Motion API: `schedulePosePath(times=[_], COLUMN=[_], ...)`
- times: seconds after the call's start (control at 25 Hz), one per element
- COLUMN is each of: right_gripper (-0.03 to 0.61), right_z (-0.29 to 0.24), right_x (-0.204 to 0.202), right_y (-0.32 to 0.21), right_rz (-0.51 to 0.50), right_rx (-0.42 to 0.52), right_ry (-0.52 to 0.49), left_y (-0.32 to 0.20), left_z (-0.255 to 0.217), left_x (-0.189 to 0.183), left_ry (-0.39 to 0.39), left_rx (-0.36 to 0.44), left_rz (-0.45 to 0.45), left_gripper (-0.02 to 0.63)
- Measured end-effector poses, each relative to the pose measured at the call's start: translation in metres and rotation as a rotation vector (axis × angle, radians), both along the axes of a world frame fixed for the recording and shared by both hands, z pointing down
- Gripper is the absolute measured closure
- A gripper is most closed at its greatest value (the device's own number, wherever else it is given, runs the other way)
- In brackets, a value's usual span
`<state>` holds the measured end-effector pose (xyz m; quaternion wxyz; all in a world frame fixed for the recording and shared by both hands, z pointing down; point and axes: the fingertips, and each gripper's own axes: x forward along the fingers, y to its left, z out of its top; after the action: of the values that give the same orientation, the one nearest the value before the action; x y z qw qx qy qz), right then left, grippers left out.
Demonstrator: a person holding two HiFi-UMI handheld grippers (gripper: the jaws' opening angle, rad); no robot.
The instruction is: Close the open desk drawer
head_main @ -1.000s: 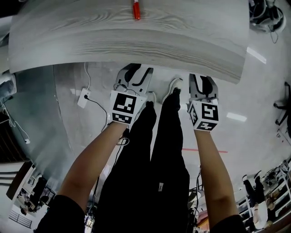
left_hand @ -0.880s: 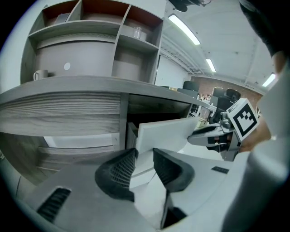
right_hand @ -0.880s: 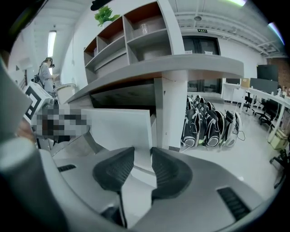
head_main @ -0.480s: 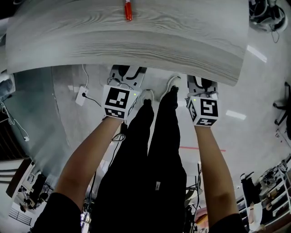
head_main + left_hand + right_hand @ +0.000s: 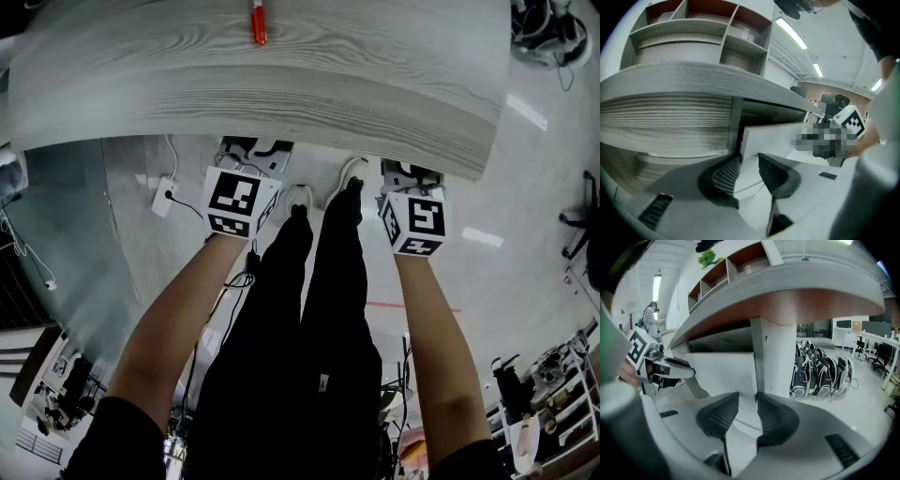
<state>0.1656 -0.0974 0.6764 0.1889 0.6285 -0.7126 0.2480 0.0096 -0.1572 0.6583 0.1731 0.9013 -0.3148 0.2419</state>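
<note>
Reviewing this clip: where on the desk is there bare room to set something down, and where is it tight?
The desk top is bare wood on both sides of the red marker, out to its front edge. Below that edge it is crowded: the left hand-held gripper and right hand-held gripper, both open, sit close to the white drawer front.

Desk top (image 5: 281, 84) overhangs at 12 o'clock. Drawer front (image 5: 773, 138) blocks left gripper (image 5: 749, 161) ahead. Desk leg (image 5: 776, 357) at 1 o'clock of right gripper (image 5: 747, 399). Floor (image 5: 872, 404) open at 3 o'clock.
</note>
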Motion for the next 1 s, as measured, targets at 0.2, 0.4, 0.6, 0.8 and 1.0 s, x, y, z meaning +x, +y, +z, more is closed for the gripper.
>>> schedulePosePath(times=[0.2, 0.4, 0.6, 0.8, 1.0], right_gripper=[0.443, 0.443, 0.443, 0.445, 0.446], right_z=[-0.001, 0.0, 0.001, -0.009, -0.022], right_x=[0.0, 0.0, 0.0, -0.006, -0.001], right_y=[0.0, -0.001, 0.0, 0.007, 0.015], right_rz=[0.012, 0.013, 0.021, 0.042, 0.038], right_rx=[0.011, 0.014, 0.008, 0.016, 0.043], right_ry=[0.006, 0.009, 0.013, 0.0, -0.01], left_y=[-0.001, -0.002, -0.002, 0.003, 0.01], left_z=[-0.001, 0.0, 0.001, 0.0, -0.002], left_x=[0.001, 0.0, 0.0, -0.008, -0.004], left_ry=[-0.004, 0.002, 0.022, 0.02, -0.013], left_rx=[0.01, 0.011, 0.002, -0.032, -0.009], left_rz=[-0.001, -0.005, -0.009, -0.043, -0.038], left_gripper=[0.482, 0.482, 0.482, 0.482, 0.482])
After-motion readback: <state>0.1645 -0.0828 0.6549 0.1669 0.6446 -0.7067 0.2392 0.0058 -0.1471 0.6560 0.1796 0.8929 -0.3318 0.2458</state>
